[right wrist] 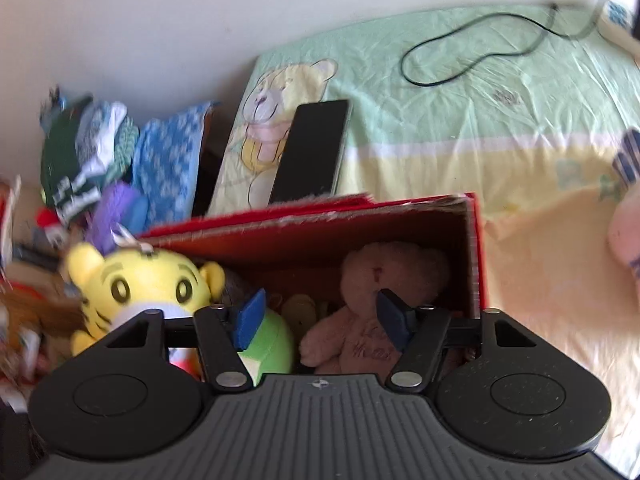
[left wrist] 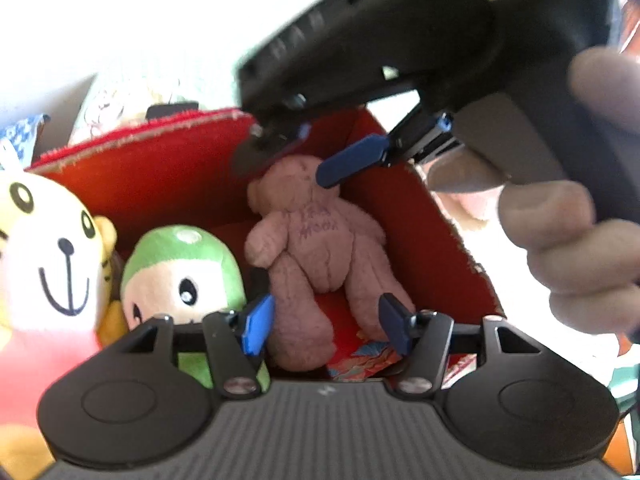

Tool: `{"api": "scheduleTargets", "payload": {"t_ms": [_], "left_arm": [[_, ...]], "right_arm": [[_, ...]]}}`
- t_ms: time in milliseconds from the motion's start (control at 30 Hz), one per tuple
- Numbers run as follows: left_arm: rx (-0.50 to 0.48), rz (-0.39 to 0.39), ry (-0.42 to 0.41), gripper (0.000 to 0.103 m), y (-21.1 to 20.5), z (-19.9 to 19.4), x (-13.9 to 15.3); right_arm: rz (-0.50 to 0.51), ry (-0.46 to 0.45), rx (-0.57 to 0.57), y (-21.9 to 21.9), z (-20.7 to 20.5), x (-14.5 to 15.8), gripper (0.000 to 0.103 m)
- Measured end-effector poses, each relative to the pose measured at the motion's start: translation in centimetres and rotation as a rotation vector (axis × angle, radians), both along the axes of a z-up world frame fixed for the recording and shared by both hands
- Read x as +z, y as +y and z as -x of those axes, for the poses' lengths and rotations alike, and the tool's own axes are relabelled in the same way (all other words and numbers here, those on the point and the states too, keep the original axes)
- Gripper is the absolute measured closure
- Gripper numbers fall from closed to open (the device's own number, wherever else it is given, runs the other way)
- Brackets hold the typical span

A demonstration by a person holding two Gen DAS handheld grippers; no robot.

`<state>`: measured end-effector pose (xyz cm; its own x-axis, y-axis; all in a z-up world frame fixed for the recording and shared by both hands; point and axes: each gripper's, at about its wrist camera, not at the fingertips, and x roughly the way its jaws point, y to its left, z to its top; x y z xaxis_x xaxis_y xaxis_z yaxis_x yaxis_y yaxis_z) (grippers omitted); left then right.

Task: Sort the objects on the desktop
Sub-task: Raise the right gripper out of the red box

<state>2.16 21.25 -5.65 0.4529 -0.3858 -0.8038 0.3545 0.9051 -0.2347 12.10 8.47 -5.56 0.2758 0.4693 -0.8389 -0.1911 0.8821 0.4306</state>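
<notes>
Left tool [left wrist: 326, 326] and right tool [right wrist: 320, 318], jaws parted and gripping nothing, poised above red box [left wrist: 152, 176]; pink teddy bear [left wrist: 320, 256] inside box, green plush [left wrist: 182, 268] beside it, yellow tiger plush [right wrist: 140, 280] at box edge.

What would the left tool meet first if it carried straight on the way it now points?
Most likely the pink plush teddy bear lying in the red cardboard box: its legs sit between the left tool's blue pads. Depth is hard to judge.
</notes>
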Motion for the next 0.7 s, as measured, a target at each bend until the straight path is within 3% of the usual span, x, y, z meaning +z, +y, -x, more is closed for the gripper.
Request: {"api": "scheduleTargets", "payload": {"t_ms": [167, 333, 500, 600, 633, 667, 700], "left_arm": [[-0.022, 0.034, -0.063, 0.043, -0.2, 0.6, 1.3], [0.0, 0.027, -0.021, 0.044, 0.9, -2.3, 0.2], [0.007, -0.023, -0.069, 0.044, 1.2, -0.5, 1.0], [0.014, -0.008, -0.07, 0.043, 1.7, -0.3, 1.3], [0.016, -0.002, -0.07, 0.042, 1.9, -0.3, 1.4], [0.019, -0.002, -0.071, 0.041, 2.0, -0.2, 1.5], [0.02, -0.005, -0.073, 0.041, 2.0, 0.5, 1.9]], "right_arm": [[0.015, -0.027, -0.036, 0.0, 0.2, 0.0, 0.048], [0.086, -0.064, -0.055, 0.9, -0.1, 0.1, 0.048], [0.146, -0.068, 0.013, 2.6, -0.2, -0.2, 0.037], [0.154, -0.071, 0.038, 3.1, 0.1, -0.2, 0.031], [0.139, -0.072, 0.045, 3.1, 0.1, -0.1, 0.032], [0.097, -0.056, 0.059, 2.9, 0.1, -0.2, 0.042], [-0.002, 0.022, 0.078, 2.6, -0.2, -0.8, 0.054]]}}
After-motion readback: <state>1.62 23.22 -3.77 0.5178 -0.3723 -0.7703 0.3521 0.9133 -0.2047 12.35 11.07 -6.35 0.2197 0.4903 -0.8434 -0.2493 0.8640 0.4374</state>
